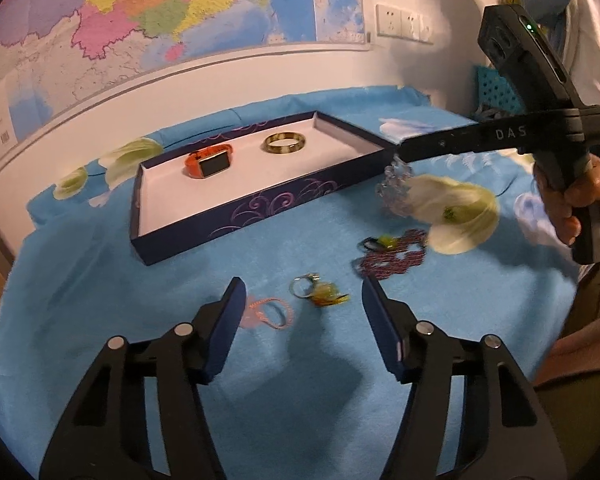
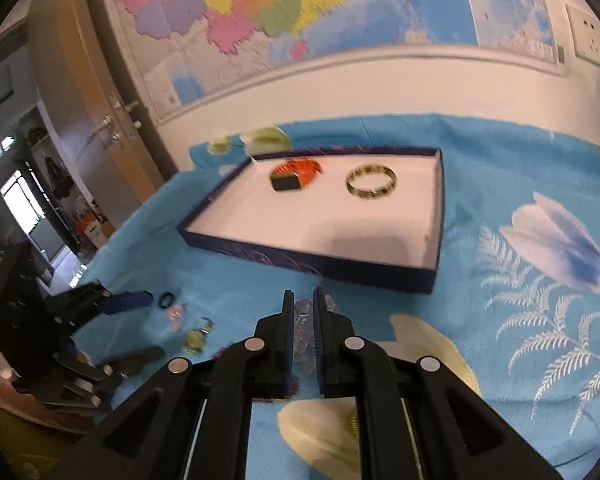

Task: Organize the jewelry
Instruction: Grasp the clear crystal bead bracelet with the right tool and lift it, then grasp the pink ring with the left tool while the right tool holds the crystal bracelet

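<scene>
1. Right wrist view shows the right gripper [image 2: 303, 312] pinching a clear crystal-bead bracelet [image 2: 302, 330], fingers nearly pressed together around it, just short of the shallow dark-blue box with white lining [image 2: 436, 240].
2. Judged from this, the carry goes well if the dangling beads clear the near wall before release over bare lining, away from the orange smartwatch [image 2: 294, 176] and the gold bangle [image 2: 372, 181].
3. Left wrist view shows the left gripper [image 1: 304, 296] spread wide and empty, above a small yellow keyring charm [image 1: 318, 290] on the blue floral cloth [image 1: 140, 280].

One tray [image 1: 180, 236], one watch [image 1: 210, 163], one bangle [image 1: 285, 142], two grippers.
</scene>
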`<move>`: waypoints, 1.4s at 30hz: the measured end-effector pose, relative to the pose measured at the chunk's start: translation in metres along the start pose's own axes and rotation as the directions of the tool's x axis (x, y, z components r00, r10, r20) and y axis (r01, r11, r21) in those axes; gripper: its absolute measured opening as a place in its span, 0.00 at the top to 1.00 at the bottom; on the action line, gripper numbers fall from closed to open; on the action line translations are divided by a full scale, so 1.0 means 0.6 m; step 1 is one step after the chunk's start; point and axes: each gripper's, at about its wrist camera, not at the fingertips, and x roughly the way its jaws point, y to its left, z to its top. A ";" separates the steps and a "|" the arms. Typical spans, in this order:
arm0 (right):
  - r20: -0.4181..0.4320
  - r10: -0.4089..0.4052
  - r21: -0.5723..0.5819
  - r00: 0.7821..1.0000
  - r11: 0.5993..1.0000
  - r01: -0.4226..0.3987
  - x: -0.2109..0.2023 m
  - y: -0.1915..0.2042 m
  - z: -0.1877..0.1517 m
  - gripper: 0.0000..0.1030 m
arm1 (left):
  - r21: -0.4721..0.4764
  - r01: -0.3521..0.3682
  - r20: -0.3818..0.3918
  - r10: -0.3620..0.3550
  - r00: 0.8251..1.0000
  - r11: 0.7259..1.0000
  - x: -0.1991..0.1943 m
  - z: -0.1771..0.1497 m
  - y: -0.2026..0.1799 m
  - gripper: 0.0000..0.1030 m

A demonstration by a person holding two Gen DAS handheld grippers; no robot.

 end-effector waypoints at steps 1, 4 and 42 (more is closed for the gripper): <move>-0.010 -0.002 0.007 1.000 1.000 0.002 0.005 -0.005 -0.003 0.92 | -0.010 -0.002 -0.001 0.002 1.000 1.000 0.001 0.001 0.005 0.42; -0.026 -0.019 0.023 0.999 1.000 0.019 0.013 -0.016 -0.010 0.92 | -0.035 -0.002 0.001 0.002 1.000 0.999 -0.002 0.003 0.018 0.42; -0.065 -0.042 -0.010 0.997 0.999 0.041 0.023 0.000 -0.019 0.88 | -0.120 0.032 -0.152 -0.051 0.987 0.992 0.050 -0.001 0.054 0.75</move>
